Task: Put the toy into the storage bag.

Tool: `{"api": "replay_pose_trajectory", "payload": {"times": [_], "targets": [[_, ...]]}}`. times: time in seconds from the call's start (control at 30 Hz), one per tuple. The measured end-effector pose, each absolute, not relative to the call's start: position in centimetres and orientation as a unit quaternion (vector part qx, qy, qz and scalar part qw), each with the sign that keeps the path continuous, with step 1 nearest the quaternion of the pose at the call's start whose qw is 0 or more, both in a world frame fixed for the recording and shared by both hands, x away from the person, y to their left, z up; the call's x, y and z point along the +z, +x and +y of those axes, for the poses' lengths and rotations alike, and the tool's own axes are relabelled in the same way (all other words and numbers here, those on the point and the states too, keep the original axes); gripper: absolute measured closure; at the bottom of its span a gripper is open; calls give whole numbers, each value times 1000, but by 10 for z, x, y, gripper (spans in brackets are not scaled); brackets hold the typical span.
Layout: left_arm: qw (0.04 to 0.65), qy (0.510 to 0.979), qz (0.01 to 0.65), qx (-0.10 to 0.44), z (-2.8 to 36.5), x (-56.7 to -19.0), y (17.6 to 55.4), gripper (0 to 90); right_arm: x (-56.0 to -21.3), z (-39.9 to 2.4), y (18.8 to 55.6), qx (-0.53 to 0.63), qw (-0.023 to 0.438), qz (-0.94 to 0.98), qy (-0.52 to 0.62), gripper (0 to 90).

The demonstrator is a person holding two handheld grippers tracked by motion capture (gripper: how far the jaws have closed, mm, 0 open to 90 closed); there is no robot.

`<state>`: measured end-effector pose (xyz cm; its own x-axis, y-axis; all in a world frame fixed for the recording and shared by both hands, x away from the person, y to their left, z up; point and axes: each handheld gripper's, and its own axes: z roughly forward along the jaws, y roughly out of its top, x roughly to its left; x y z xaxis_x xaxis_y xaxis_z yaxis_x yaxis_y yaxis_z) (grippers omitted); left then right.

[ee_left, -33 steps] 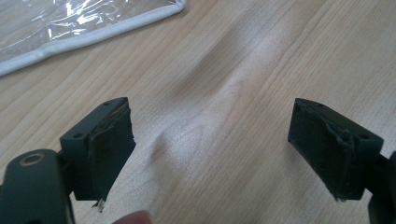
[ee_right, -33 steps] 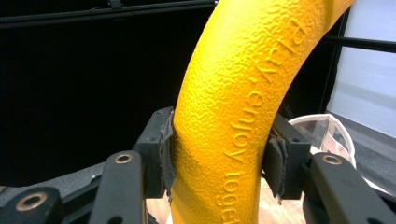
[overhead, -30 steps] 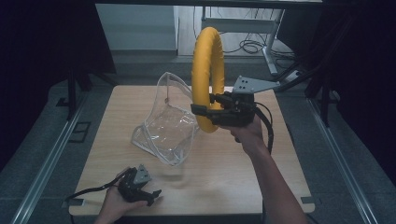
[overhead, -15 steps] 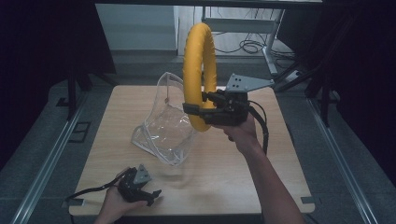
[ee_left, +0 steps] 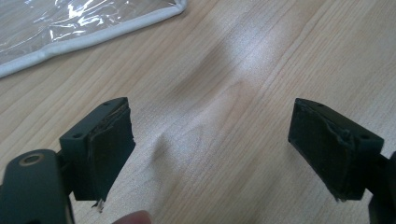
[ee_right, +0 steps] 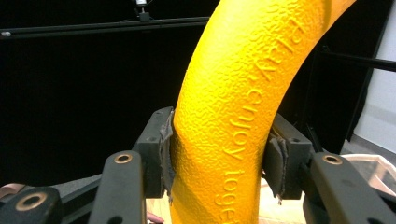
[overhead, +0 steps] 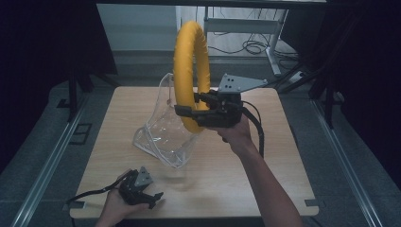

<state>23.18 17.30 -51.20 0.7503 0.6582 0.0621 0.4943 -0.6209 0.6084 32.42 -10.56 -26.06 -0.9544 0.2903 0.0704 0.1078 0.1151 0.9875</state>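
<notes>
A big yellow foam ring (overhead: 190, 71) stands upright in the air above the wooden table (overhead: 265, 156), and my right gripper (overhead: 189, 112) is shut on its lower part. In the right gripper view both pads press into the yellow ring (ee_right: 243, 121), which bears raised lettering. Just left of and below the ring stands a clear plastic bag (overhead: 163, 127) with white edging, its mouth upward. My left gripper (overhead: 153, 198) rests on the table near the front left edge, open, with bare wood between its pads (ee_left: 105, 149). The bag's white edge (ee_left: 93, 35) lies beyond it.
Dark curtains flank the table. A white desk frame with cables (overhead: 246, 28) stands behind the far edge. Metal floor rails (overhead: 42, 165) run along both sides. Bare wood (overhead: 279, 184) stretches right of the right forearm.
The right gripper has carried the yellow ring a little to the left, closer over the clear bag. The left gripper has stayed in place.
</notes>
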Motion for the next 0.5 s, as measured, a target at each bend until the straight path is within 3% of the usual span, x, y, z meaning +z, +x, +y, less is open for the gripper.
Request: {"api": "replay_pose_trajectory", "payload": {"times": [0.5], "targets": [[291,889,323,144,174,-511,232,140,-266,-81,327,653,51,747,114,497]]}}
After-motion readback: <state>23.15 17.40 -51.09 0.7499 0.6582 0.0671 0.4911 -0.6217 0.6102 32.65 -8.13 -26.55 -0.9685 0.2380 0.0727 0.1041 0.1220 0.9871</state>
